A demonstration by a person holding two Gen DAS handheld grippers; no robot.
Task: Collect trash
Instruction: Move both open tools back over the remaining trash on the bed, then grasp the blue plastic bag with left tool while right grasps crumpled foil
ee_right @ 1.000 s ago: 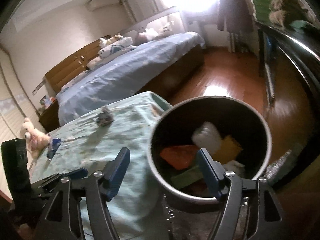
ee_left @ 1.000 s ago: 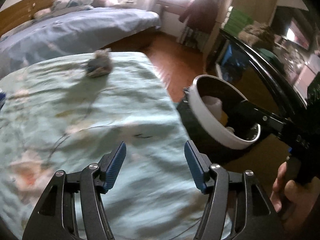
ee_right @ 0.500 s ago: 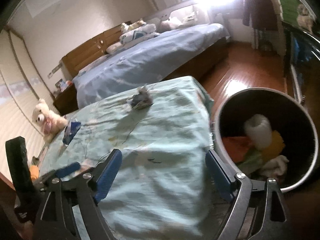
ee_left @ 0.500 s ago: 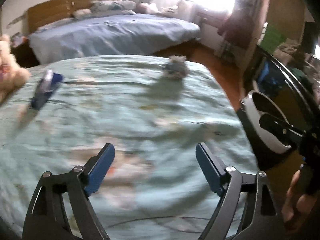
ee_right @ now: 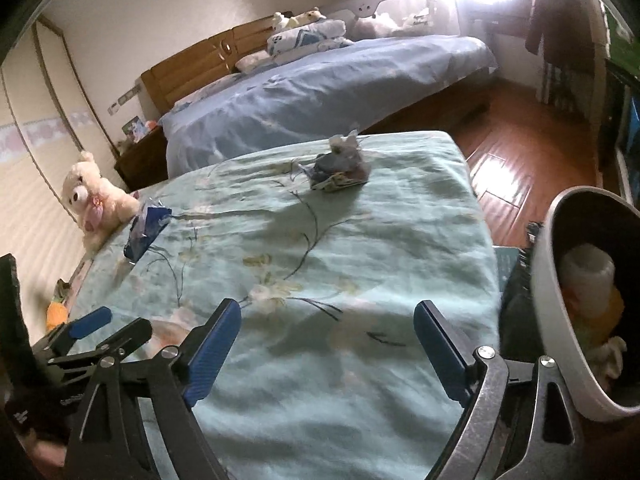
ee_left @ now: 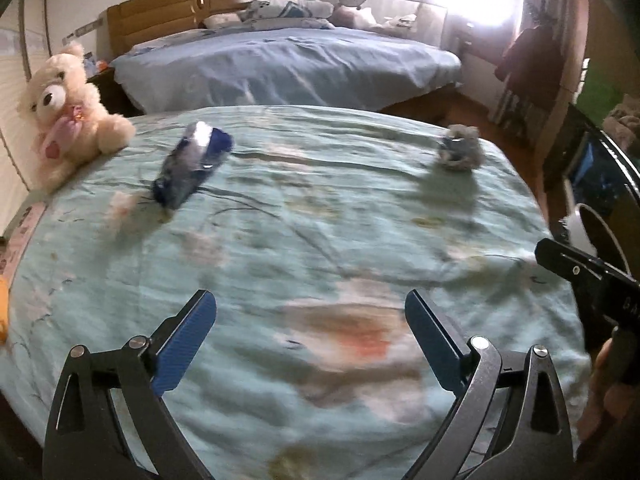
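Left gripper [ee_left: 310, 334]: jaws opening wide, nothing between them. Right gripper [ee_right: 326, 340]: spread wide, empty. Both hang over the pale green floral bedspread [ee_right: 360, 240]. On it lie a crumpled blue foil wrapper [ee_left: 192, 168] and, well apart, a grey-blue wadded wrapper [ee_right: 340, 164]. The round white-rimmed bin [ee_right: 560, 320], holding trash, stands just beside the bed.

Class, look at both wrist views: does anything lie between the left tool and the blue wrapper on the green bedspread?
Nothing visible does. The left tool, its jaws opening and empty, hangs over bare bedspread. The blue wrapper lies ahead to its left, beside the teddy bear, which sits off the path.
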